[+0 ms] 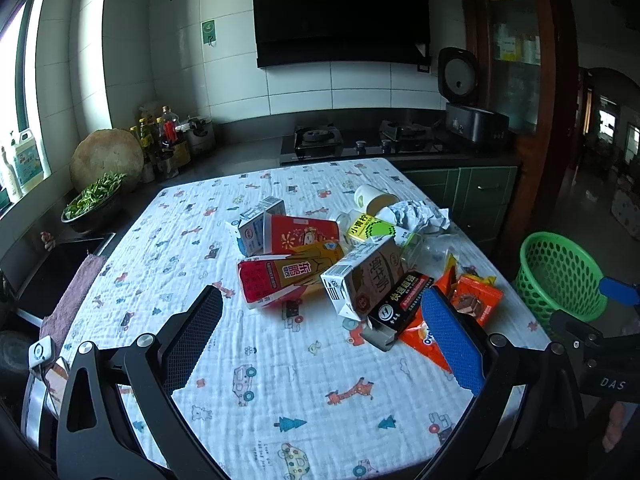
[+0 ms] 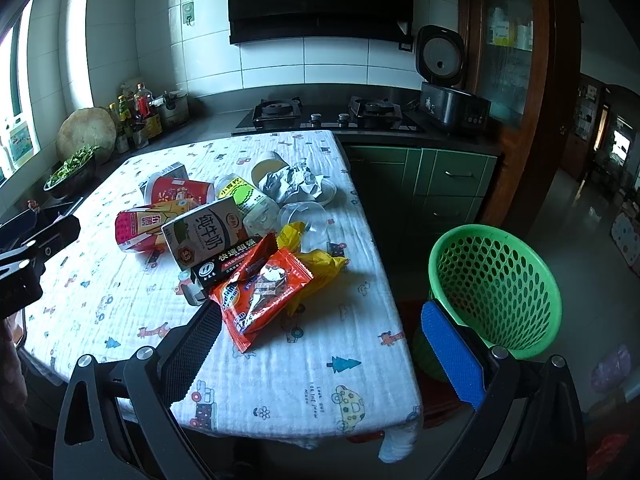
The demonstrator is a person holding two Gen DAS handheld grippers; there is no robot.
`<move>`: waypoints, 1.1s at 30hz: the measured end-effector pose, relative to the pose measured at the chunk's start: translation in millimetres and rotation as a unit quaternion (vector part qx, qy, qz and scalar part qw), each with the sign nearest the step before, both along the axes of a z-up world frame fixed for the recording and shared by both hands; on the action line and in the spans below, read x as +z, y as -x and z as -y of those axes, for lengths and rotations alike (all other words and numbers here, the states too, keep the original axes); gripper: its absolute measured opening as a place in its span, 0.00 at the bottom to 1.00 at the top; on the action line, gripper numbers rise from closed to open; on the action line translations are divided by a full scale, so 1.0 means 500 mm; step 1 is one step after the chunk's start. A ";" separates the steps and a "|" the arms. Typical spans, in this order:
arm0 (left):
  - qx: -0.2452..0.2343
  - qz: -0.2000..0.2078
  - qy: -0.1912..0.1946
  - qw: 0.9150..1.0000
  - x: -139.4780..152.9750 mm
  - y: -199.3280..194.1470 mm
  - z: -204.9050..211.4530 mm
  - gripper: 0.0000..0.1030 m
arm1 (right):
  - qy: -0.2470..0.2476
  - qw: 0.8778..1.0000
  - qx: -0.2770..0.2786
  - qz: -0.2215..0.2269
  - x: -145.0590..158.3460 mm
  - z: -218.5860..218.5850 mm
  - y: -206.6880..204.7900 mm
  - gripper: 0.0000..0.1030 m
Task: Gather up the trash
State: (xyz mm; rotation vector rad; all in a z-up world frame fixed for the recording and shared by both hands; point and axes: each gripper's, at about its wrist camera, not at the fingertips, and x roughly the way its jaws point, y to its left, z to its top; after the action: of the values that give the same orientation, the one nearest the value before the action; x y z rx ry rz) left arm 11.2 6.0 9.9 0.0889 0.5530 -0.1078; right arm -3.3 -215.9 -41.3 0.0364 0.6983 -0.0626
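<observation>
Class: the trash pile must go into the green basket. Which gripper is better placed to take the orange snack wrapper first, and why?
Right. The open right gripper hovers just before the orange snack wrapper, with the green perforated plastic basket on its side. The left gripper faces the cartons.

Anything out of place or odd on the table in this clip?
Yes: empty packaging is heaped on the tablecloth. The milk carton lies tipped, an orange snack wrapper is torn open, and paper is crumpled. The green basket on the floor looks empty. Both tongs are open.
</observation>
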 end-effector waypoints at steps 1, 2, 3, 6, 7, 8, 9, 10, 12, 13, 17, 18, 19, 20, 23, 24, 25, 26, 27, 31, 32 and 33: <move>-0.002 0.001 0.000 1.000 0.001 0.000 0.001 0.95 | 0.000 1.000 0.000 0.000 0.000 0.001 0.000 0.94; -0.002 0.003 -0.002 1.000 0.002 0.000 0.002 0.95 | 0.001 1.000 0.000 0.000 0.000 0.000 0.000 0.94; -0.003 0.005 -0.001 1.000 0.003 0.000 0.002 0.95 | 0.001 1.000 -0.001 0.001 0.000 0.001 0.001 0.94; -0.003 0.004 -0.001 1.000 0.004 -0.001 0.002 0.95 | 0.003 1.000 -0.002 0.002 0.001 0.001 -0.001 0.94; -0.004 0.004 -0.002 1.000 0.004 -0.002 0.002 0.95 | 0.005 1.000 -0.002 0.003 0.001 0.000 -0.001 0.94; -0.004 0.003 -0.002 1.000 0.004 -0.003 0.002 0.95 | 0.006 1.000 -0.001 0.003 0.001 0.000 -0.001 0.94; -0.003 0.003 -0.003 1.000 0.004 -0.003 0.003 0.95 | 0.005 1.000 -0.001 0.003 0.001 0.000 -0.001 0.94; -0.004 0.002 -0.003 1.000 0.005 -0.005 0.002 0.95 | 0.005 1.000 -0.001 0.003 0.002 0.000 -0.002 0.94; -0.006 -0.001 -0.003 1.000 0.004 -0.006 0.003 0.95 | 0.005 1.000 -0.001 0.002 0.001 -0.001 -0.002 0.94; -0.006 -0.001 -0.004 1.000 0.004 -0.007 0.003 0.95 | 0.004 1.000 0.000 0.002 0.001 0.000 -0.002 0.94; -0.007 -0.005 0.002 1.000 0.003 -0.011 -0.002 0.95 | 0.005 1.000 -0.001 0.003 0.003 0.001 -0.003 0.94; -0.007 -0.006 0.004 1.000 0.003 -0.012 -0.004 0.95 | 0.005 1.000 -0.001 0.003 0.004 0.001 -0.003 0.94; -0.007 -0.007 0.006 1.000 0.003 -0.012 -0.005 0.95 | 0.006 1.000 -0.002 0.003 0.003 0.000 -0.005 0.94; -0.007 -0.006 0.007 1.000 0.003 -0.013 -0.006 0.95 | 0.006 1.000 -0.002 0.004 0.003 0.000 -0.005 0.94; -0.009 -0.002 0.009 1.000 0.005 -0.012 -0.006 0.95 | 0.007 1.000 -0.002 0.004 0.004 0.000 -0.006 0.94; -0.009 -0.001 0.009 1.000 0.006 -0.011 -0.006 0.95 | 0.007 1.000 -0.002 0.004 0.004 0.000 -0.007 0.94; -0.010 0.000 0.008 1.000 0.006 -0.011 -0.005 0.95 | 0.007 1.000 -0.001 0.005 0.005 -0.001 -0.007 0.94; -0.010 0.001 0.008 1.000 0.006 -0.011 -0.004 0.95 | 0.007 1.000 -0.001 0.005 0.005 -0.001 -0.008 0.94; -0.010 0.002 0.008 1.000 0.006 -0.012 -0.004 0.95 | 0.008 1.000 0.000 0.005 0.005 -0.001 -0.009 0.94; -0.012 0.003 0.008 1.000 0.006 -0.013 -0.005 0.95 | 0.009 1.000 0.000 0.006 0.006 -0.002 -0.009 0.94; -0.012 0.005 0.006 1.000 0.006 -0.013 -0.005 0.95 | 0.008 1.000 -0.001 0.005 0.006 -0.001 -0.010 0.94; -0.012 0.006 0.005 1.000 0.006 -0.014 -0.004 0.95 | 0.008 1.000 -0.001 0.005 0.006 -0.001 -0.010 0.94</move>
State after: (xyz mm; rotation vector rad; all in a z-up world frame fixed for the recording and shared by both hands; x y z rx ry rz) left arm 18.0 8.2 12.8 0.0860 0.5401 -0.1341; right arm 1.9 -215.5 -38.1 0.0222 0.6874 -0.0702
